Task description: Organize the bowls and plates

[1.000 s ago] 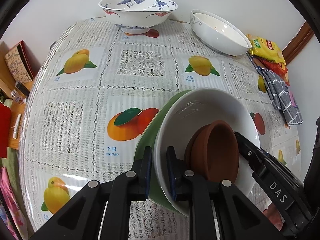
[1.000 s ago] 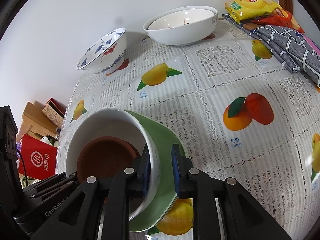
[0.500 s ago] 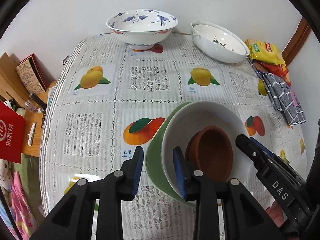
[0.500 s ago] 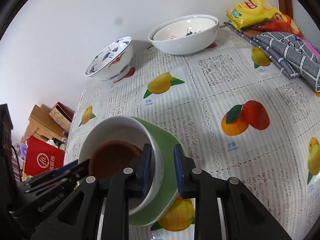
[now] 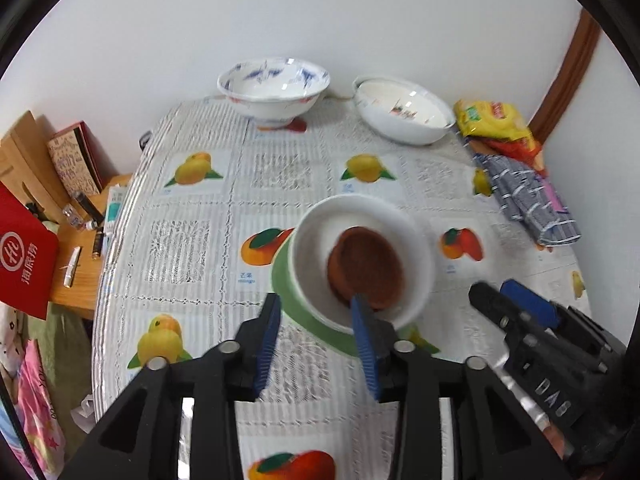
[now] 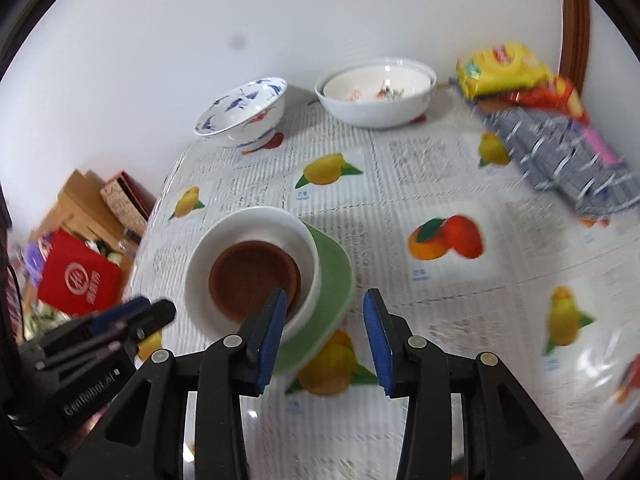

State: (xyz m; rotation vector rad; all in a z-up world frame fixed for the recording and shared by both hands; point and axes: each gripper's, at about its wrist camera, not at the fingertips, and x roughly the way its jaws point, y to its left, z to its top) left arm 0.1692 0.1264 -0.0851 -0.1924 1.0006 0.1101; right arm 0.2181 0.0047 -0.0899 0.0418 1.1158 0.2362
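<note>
A stack sits mid-table: a green plate (image 5: pixel 292 300) (image 6: pixel 332 280), a white bowl (image 5: pixel 316 240) (image 6: pixel 200 264) on it, and a brown clay dish (image 5: pixel 366 268) (image 6: pixel 252 276) inside the bowl. My left gripper (image 5: pixel 316 316) is open and empty, just short of the stack's near rim. My right gripper (image 6: pixel 324 312) is open and empty, above the stack's right edge. A blue-patterned bowl (image 5: pixel 274 92) (image 6: pixel 244 112) and a white bowl (image 5: pixel 404 114) (image 6: pixel 376 94) stand at the far edge.
Snack bags (image 5: pixel 496 124) (image 6: pixel 508 68) and a folded checked cloth (image 5: pixel 524 200) (image 6: pixel 560 152) lie at the far right. A red bag (image 5: pixel 24 248) and boxes sit on a low stand left of the table. The wall is right behind the far bowls.
Both grippers have let go of the stack's rim, opened wide and pulled back and up. The stack now rests on the table.
</note>
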